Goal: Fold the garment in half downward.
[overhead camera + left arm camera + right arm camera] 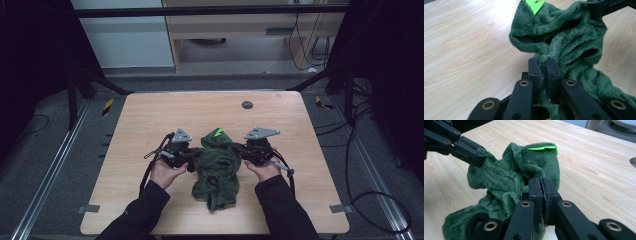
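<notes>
A dark green fleece garment (218, 165) with a bright green tag (218, 133) lies bunched in the middle of the wooden table (150, 115). My left gripper (194, 156) is shut on the garment's left edge; in the left gripper view its jaws pinch a fold of the fleece garment (564, 40) beside the bright green tag (534, 5). My right gripper (240, 148) is shut on the garment's right edge. The right gripper view has the fleece garment (506, 175) clamped between the jaws, the bright green tag (541, 148) on top, and the left gripper (477, 157) holding the far side.
A small dark round disc (247, 105) lies on the table towards the back right. Cables (370, 200) trail over the floor to the right. Bare tabletop surrounds the garment on all sides.
</notes>
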`<state>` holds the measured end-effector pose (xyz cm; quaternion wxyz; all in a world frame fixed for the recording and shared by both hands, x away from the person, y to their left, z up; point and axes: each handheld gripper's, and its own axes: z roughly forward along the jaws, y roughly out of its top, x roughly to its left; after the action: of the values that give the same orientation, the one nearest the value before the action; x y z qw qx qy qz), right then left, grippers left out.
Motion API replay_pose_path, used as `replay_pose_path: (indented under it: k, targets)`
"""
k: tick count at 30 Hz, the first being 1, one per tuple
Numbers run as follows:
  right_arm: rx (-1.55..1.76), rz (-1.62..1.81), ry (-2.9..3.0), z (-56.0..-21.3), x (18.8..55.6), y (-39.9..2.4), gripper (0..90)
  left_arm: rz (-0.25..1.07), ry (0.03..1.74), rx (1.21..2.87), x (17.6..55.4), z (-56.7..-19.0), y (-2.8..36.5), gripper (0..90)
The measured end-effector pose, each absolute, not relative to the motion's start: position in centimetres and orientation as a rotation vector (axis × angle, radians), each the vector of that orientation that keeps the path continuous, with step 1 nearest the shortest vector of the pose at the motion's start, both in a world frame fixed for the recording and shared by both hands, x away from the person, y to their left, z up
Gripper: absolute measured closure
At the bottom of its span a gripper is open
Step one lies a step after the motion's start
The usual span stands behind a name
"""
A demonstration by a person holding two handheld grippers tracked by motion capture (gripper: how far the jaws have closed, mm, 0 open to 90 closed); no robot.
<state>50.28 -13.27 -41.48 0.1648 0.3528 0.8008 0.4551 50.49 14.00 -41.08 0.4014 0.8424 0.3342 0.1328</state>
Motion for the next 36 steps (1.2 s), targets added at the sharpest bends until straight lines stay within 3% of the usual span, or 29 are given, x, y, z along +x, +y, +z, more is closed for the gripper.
replay_pose_path:
  k: [22,36]
  targets:
    - [0.892,1.298,2.377,-42.7,45.9,-13.2,87.4,0.32,0.806,2.194,45.8,-42.4,15.1,83.9]
    - [0.889,1.301,2.437,-44.2,43.8,-13.6,87.1,0.245,0.813,2.216,43.8,-44.3,15.3,83.7]
